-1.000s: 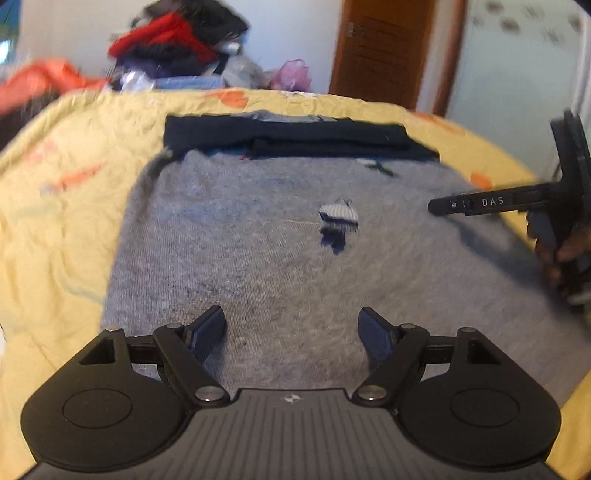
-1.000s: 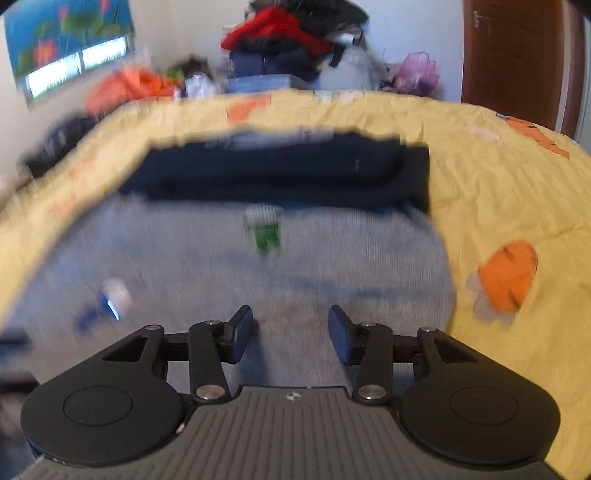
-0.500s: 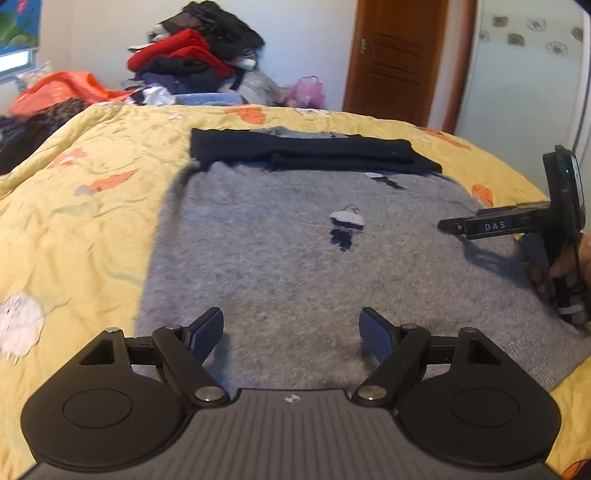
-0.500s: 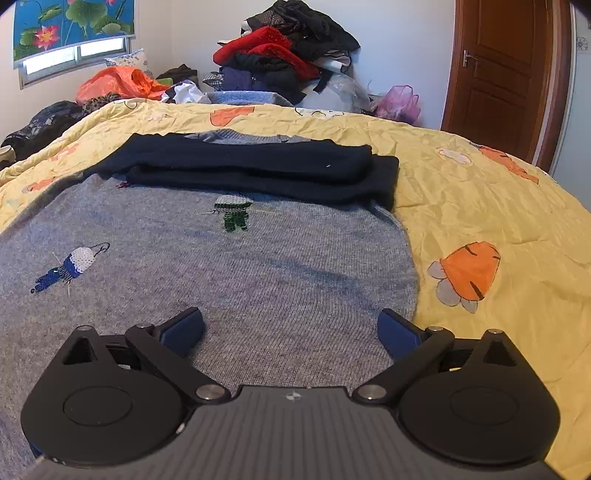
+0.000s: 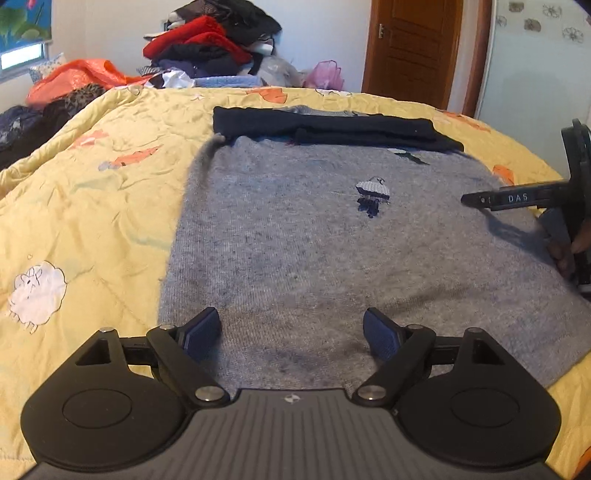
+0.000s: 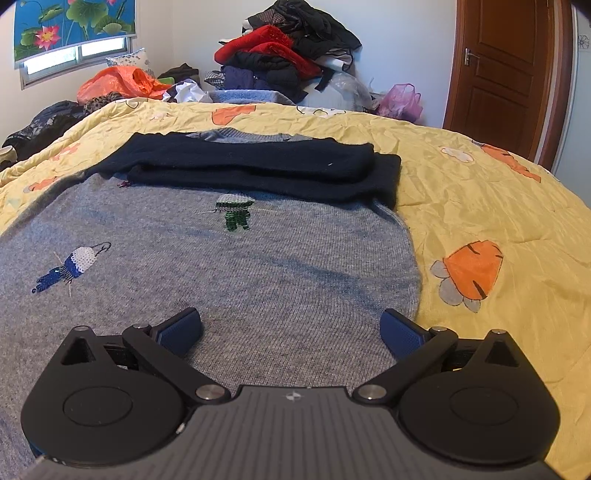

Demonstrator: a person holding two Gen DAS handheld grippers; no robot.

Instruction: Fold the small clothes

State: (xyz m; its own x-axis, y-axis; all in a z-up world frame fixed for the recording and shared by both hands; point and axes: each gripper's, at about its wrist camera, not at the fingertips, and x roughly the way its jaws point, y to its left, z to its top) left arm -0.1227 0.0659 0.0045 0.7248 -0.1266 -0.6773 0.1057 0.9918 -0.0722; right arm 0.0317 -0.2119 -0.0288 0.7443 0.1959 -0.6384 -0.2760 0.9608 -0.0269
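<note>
A grey sweater [image 6: 229,280] lies spread flat on a bed covered by a yellow quilt [image 6: 498,192]. Its dark sleeves [image 6: 258,166] are folded across the far end, one over the other. Small stitched figures mark the knit: a green one [image 6: 235,212] just below the sleeves and a blue-and-white one [image 5: 372,194] nearer the middle.

The left tool [image 5: 291,332] hangs over the near hem at the sweater's left side, its blue pads [image 5: 201,330] spread wide apart with nothing between them. The right tool [image 6: 290,330] sits over the near hem at the right side, also released, its pads [image 6: 400,336] wide apart and empty. From the left view the right tool shows at the frame's edge, over the sweater's right side.

Beyond the bed a heap of clothes [image 6: 284,55] stands against the wall, with an orange bag [image 6: 118,83] to its left, a pink bag [image 6: 400,99] to its right and a brown door [image 6: 506,70] further right. A flower-print blind [image 6: 74,26] hangs over the window.
</note>
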